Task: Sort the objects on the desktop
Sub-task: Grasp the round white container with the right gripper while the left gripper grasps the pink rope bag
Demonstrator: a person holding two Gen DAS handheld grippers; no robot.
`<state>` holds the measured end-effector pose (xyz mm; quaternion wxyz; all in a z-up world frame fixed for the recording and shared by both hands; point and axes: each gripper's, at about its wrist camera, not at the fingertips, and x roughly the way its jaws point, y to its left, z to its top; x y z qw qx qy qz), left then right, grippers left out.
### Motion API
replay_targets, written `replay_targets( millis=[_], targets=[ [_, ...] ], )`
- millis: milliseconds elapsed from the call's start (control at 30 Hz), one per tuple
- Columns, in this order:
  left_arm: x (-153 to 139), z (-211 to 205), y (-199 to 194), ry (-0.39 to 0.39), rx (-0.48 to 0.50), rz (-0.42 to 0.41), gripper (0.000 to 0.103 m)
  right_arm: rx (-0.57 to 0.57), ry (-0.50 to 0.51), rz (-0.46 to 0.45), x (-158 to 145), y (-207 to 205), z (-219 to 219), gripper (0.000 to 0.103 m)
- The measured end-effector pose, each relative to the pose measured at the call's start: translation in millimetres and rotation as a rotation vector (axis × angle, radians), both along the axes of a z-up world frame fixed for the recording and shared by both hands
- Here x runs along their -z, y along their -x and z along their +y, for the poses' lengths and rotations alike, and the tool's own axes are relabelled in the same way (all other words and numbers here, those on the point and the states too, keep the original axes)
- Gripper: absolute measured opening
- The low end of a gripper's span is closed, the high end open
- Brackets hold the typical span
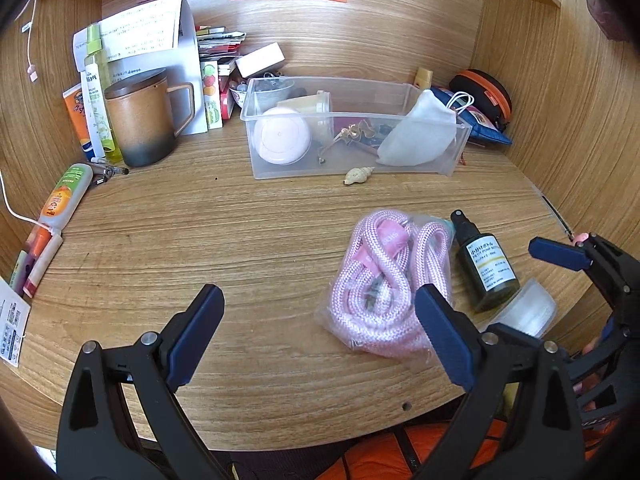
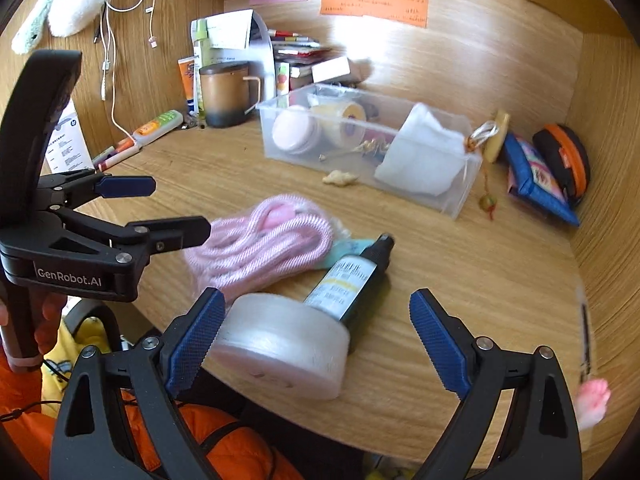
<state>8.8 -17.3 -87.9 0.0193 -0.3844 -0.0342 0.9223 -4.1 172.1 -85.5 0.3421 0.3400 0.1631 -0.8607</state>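
Several items are already held in the clear bin [image 1: 436,114]; bagged pink rope [image 1: 384,280], spray bottle [image 2: 352,276] and tape roll [image 2: 288,344] are left out. Both the left gripper [image 1: 320,332] and the right gripper [image 2: 316,344] are spread wide, with nothing pinched.

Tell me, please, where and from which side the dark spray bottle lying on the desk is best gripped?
Probably across its labelled body, mid-length: the dark spray bottle lies flat, nozzle pointing away, base against the round white tub. Come from above with open tongs spanning its width; the pink rope crowds one side.
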Motion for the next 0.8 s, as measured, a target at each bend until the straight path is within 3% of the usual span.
replay_targets(
  millis=[367, 467, 533, 800],
  targets=[
    [10, 14, 9, -0.004, 0.031, -0.034, 0.097, 0.055, -0.007, -0.044, 28, 9, 11, 0.090],
    [13, 21, 12, -0.006, 0.046, -0.039, 0.097, 0.061, 0.009, -0.057, 29, 14, 17, 0.080],
    [14, 23, 15, -0.019, 0.051, -0.041, 0.100, 0.065, 0.011, -0.069, 31, 18, 20, 0.068],
    [11, 29, 26, -0.045, 0.051, -0.043, 0.100, 0.100, 0.028, -0.084, 34, 31, 34, 0.066]
  ],
)
